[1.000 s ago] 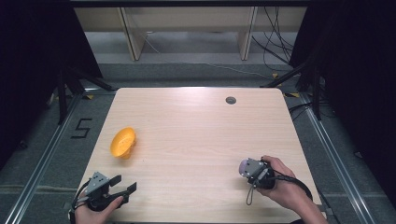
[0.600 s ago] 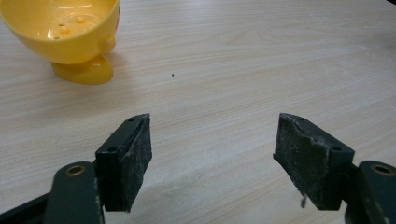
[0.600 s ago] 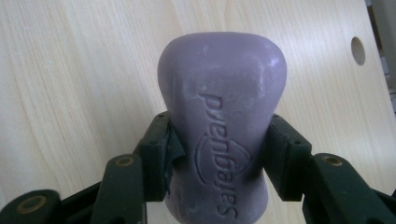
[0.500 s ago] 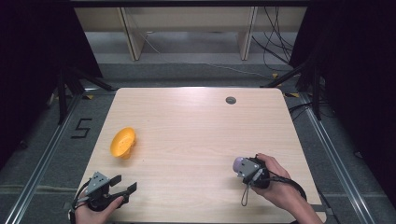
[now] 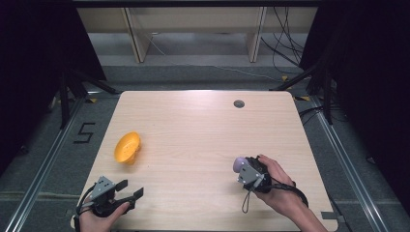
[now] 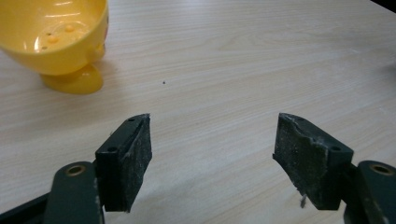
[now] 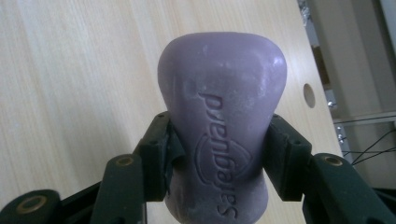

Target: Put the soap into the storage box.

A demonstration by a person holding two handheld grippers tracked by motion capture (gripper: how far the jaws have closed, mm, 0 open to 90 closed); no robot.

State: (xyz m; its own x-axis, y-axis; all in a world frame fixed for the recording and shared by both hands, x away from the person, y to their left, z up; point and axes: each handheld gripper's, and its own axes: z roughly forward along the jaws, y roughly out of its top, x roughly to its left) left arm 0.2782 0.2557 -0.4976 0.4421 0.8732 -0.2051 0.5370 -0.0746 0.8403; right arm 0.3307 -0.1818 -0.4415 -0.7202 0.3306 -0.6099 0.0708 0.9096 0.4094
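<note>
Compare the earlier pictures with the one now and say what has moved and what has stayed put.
The right gripper, shut on the purple soap bar, has slid left across the table, toward the middle. The left gripper stays open near the table's near-left corner, and the yellow bowl has not moved.

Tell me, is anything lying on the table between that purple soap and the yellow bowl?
Nothing visible: bare table separates the purple soap, held in the right claw, from the yellow bowl.
</note>
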